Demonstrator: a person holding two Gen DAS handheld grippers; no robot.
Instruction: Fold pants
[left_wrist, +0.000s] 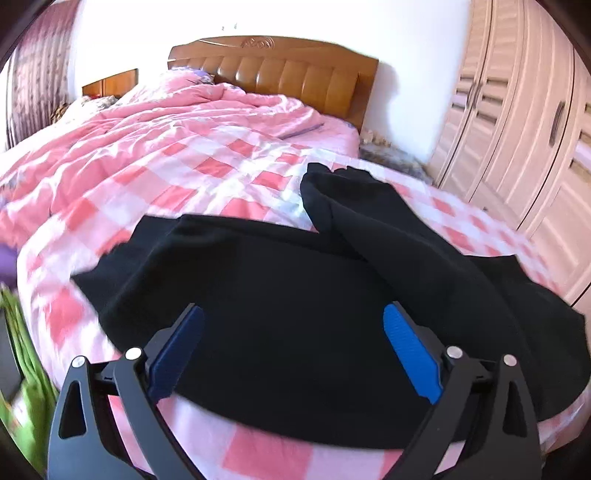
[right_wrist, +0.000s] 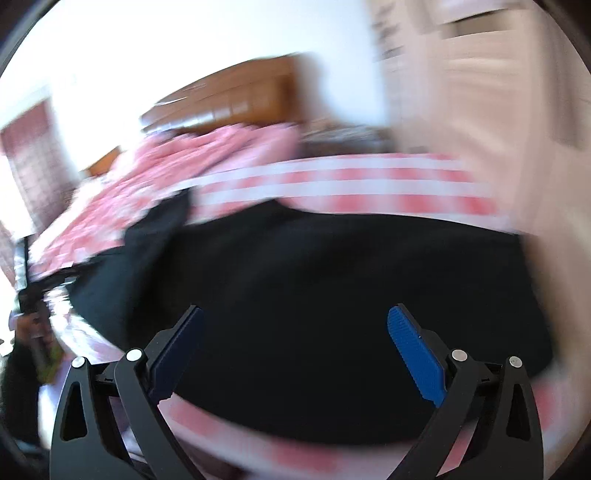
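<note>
Bedroom with a pink-and-white checked bedspread (left_wrist: 207, 162) across a wide bed, a tufted wooden headboard (left_wrist: 280, 70) at the far end, pale wardrobe doors (left_wrist: 517, 122) along the right, patterned curtains (left_wrist: 37, 74) at far left. Rumpled pink quilt (left_wrist: 159, 107) piled toward the pillows. Something green (left_wrist: 26, 387), blurred, low at the left edge beside the bed.

Black pants (left_wrist: 280, 302) spread flat on the near part of the bedspread, wide dark body lying crosswise, one leg section (left_wrist: 351, 206) folded over and angled up toward the headboard, cuff end near the middle of the bed.

Left gripper (left_wrist: 293, 347) spread wide, blue pads (left_wrist: 410, 350) well apart, nothing pinched between them; raised above the fabric rather than pressing on it, with the pants directly below and ahead, filling the gap between the fingers.

Right gripper (right_wrist: 295, 350) likewise spread wide, blue pads (right_wrist: 415, 354) far apart, empty. Heavily smeared view, but same black pants (right_wrist: 314, 295) seen beneath and in front of the fingers, far edge bordered by checked bedspread (right_wrist: 332, 184), near edge showing a strip of pink cloth below the jaws. No contact with the fabric visible at either set of tongs.
</note>
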